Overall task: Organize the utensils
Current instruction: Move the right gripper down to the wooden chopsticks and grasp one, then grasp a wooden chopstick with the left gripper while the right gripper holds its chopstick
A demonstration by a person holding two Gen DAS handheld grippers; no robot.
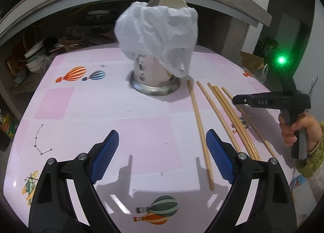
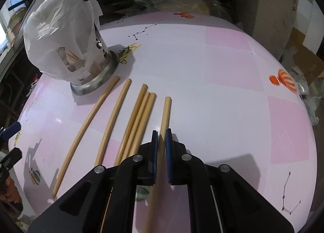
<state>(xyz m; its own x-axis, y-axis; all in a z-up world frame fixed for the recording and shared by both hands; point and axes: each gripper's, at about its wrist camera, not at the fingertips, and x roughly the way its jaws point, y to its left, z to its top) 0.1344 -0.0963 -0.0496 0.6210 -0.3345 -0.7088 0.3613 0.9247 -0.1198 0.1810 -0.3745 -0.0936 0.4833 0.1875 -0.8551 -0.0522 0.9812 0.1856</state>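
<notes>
Right wrist view: the right gripper [image 2: 160, 138] has its blue pads clamped on the rightmost chopstick [image 2: 166, 111], the stick running straight between them toward 12 o'clock.
Loose sticks: five more chopsticks [image 2: 137, 119] lie flat on the pink tablecloth [image 2: 222, 91] at 10 to 11 o'clock of the held one; three sit touching in a bundle, two lie apart further left.
Holder: a metal utensil holder [image 2: 95, 79] stands at 10 o'clock, its far tips of sticks just beside its base rim; a white plastic bag [image 2: 60, 30] is draped over the top and partly down the sides.
Left wrist view: the left gripper [image 1: 162, 152] hangs above bare cloth with jaws spread wide and nothing between them; the nearest stick passes just beside its right pad [image 1: 219, 158].
Person: a hand [image 1: 293, 129] grips the right tool's handle at 3 o'clock.
Step in hand: first stick gripped, apparently not yet lifted clear of the table.
Next move, as I judge it: raise the stick, tip it upright, and carry it to the holder's mouth.
Obstacle: the bag covers the opening; the free left tool likely needs to pull it aside first.
</notes>
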